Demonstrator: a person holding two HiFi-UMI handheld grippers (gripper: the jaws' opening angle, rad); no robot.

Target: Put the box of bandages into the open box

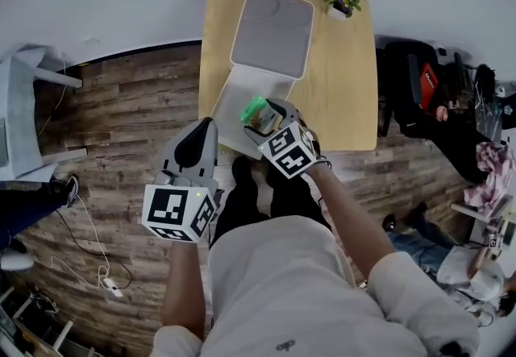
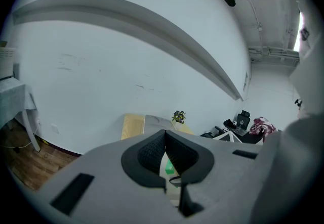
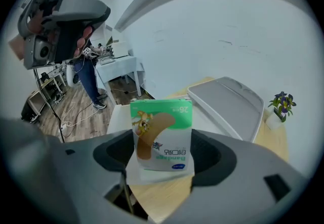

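Above grey open box (image 1: 232, 102) | right gripper (image 3: 163, 153) jaws clamp rectangular green-white bandage box (image 3: 163, 132) | left gripper (image 2: 165, 143) jaws closed

The box of bandages (image 3: 163, 134) is small and flat, green on top and white below, with a tan plaster strip and a cartoon figure drawn on its face. It stands upright with its print upside down, clamped between the jaws of the right gripper (image 1: 266, 118). The open box (image 1: 234, 101) is pale grey. Its shallow base lies at the near edge of the wooden surface (image 1: 347, 81), and its lid (image 1: 272, 29) lies folded back flat beyond it. In the head view the bandages show over the base's near right part.
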